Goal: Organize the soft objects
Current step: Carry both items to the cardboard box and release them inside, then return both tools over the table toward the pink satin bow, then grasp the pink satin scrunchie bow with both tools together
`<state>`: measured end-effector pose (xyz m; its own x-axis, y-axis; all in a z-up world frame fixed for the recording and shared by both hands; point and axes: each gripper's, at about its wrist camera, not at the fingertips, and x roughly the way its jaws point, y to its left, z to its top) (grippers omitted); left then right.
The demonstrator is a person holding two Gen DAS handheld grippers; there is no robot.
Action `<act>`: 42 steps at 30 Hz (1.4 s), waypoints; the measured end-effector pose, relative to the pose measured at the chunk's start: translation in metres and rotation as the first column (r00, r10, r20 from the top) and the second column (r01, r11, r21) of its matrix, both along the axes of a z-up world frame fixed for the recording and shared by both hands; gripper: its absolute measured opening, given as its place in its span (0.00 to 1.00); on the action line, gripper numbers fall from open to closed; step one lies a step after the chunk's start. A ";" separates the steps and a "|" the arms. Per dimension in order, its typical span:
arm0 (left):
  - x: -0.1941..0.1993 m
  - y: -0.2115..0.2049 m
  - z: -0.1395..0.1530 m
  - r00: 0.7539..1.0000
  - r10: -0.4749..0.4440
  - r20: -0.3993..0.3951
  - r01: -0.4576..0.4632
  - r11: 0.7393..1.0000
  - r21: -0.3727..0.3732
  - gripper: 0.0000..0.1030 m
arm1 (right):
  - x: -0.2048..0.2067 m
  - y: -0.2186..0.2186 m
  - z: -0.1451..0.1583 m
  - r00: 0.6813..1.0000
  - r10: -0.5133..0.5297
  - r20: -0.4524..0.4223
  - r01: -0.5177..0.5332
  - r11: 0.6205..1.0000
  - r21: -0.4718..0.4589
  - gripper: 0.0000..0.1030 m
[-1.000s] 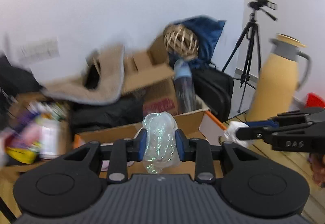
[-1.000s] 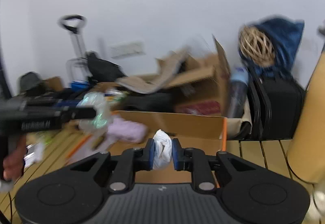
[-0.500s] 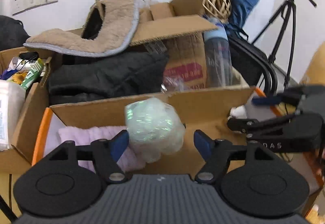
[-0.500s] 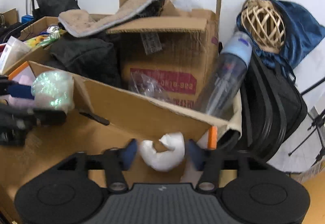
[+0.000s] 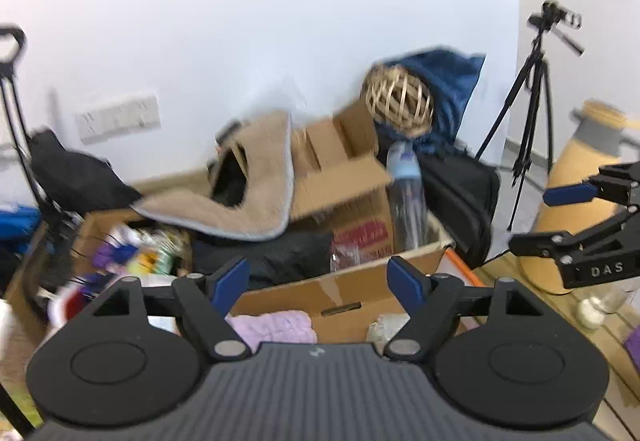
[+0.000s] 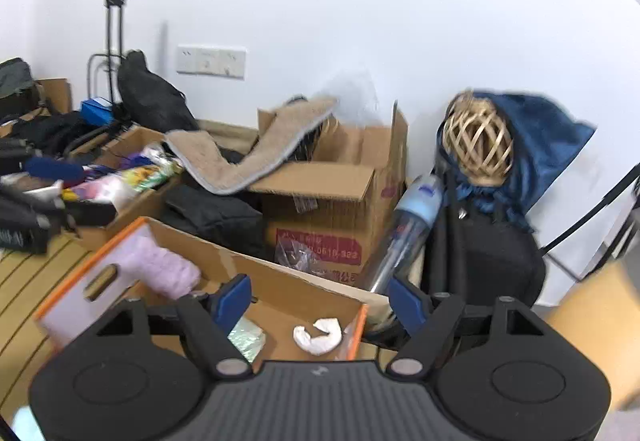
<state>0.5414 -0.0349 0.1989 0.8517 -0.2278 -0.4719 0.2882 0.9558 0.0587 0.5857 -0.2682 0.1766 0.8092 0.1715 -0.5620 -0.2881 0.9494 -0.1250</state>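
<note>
- Both loads are now released: the left tongs [image 5: 318, 285] and right tongs [image 6: 322, 301], jaws just opened wide, are left empty.
- The shimmery wad [image 6: 246, 339] and white wad [image 6: 318, 335] are seen lying in the cardboard box [image 6: 288, 277], at 5 o'clock from the lilac cloth [image 6: 160, 271].
- Two more soft items are judged stowed.

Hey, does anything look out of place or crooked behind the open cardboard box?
Yes. A clear water bottle leans tilted between the printed carton and black bag, and a tan fleece mat hangs askew over that carton's flaps.

Slatted wooden table [image 6: 24, 273] under an orange-edged cardboard box [image 6: 288, 281] and glass jar [image 5: 596, 307].
</note>
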 end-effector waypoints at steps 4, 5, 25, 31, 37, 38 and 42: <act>-0.077 0.011 0.026 0.995 0.009 0.104 -0.006 1.000 -0.021 0.81 | -0.074 -0.008 0.027 0.997 0.014 0.077 -0.015 1.000 0.013 0.77; -0.103 0.014 0.025 0.990 0.013 0.141 -0.009 0.999 -0.031 0.81 | -0.097 -0.012 0.028 0.995 0.017 0.099 -0.020 0.999 0.035 0.78; -0.442 0.038 -0.161 0.965 0.147 0.218 -0.129 0.987 -0.096 1.00 | -0.464 -0.006 -0.149 0.961 -0.001 0.278 -0.096 0.937 0.336 1.00; -0.421 0.040 -0.159 0.967 0.154 0.202 -0.123 0.980 -0.155 0.96 | -0.451 0.003 -0.153 0.977 0.006 0.214 -0.084 0.930 0.359 0.76; -0.346 0.055 -0.150 0.975 0.190 0.113 -0.152 0.947 -0.283 0.62 | -0.414 0.022 -0.161 0.990 0.023 0.141 -0.076 0.922 0.380 0.47; -0.326 0.059 -0.152 0.975 0.204 0.085 -0.170 0.938 -0.302 0.58 | -0.404 0.027 -0.161 0.991 0.033 0.129 -0.080 0.924 0.373 0.46; -0.273 0.068 -0.170 0.979 0.190 -0.070 -0.203 0.925 -0.321 0.32 | -0.363 0.053 -0.156 0.991 0.057 0.122 -0.097 0.931 0.351 0.41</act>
<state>0.2682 0.0335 0.0285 0.8784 -0.2038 -0.4323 0.0885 0.9583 -0.2719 0.2229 -0.2153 0.0205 0.8376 0.4083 -0.3628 -0.3660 0.9126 0.1819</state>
